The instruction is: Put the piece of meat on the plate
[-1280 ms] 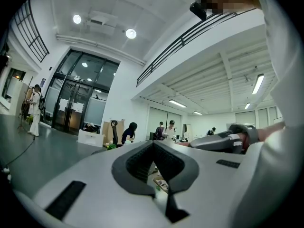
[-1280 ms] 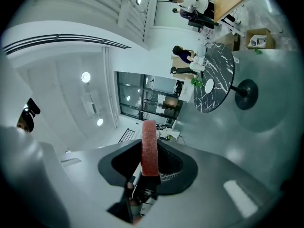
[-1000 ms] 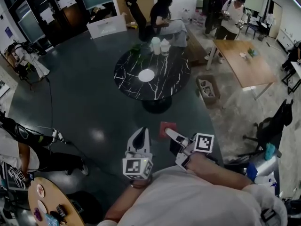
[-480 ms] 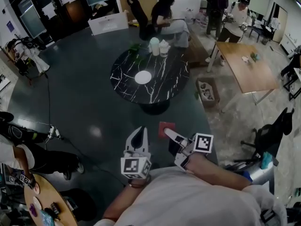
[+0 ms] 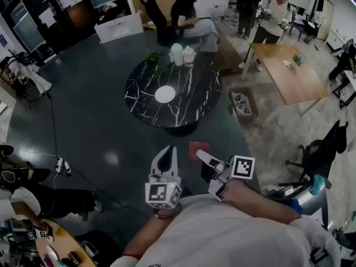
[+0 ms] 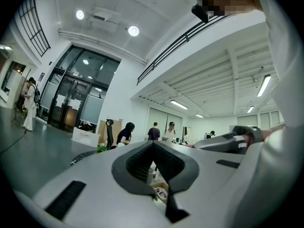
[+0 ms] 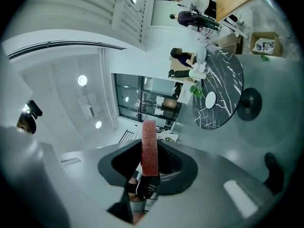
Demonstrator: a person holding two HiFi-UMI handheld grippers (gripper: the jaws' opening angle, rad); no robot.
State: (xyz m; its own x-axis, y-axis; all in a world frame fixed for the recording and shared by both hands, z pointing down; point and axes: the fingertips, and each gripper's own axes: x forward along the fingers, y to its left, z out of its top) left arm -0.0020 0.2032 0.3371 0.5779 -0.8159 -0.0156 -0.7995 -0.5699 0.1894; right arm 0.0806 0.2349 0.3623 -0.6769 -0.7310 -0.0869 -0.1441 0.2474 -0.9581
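This is a big open office or lab hall with a polished dark floor (image 5: 94,110). Ahead of the left gripper (image 5: 167,151) stands a round black marble table (image 5: 189,102). Beyond it are a seated person (image 5: 186,15) and 2 standing people (image 5: 272,18). Off to the right of the right gripper (image 5: 200,154) are a wooden table (image 5: 289,77), a cardboard box (image 5: 245,105) and a black office chair (image 5: 322,149). The left gripper view shows tall glass doors (image 6: 71,108), ceiling strip lights (image 6: 179,104) and an upper gallery railing (image 6: 190,32).

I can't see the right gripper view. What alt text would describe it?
A flat red piece of meat stands edge-on, clamped between the right gripper's grey jaws. Beyond, across dark floor, a round black marble table carries a small white plate; people sit and stand further off.
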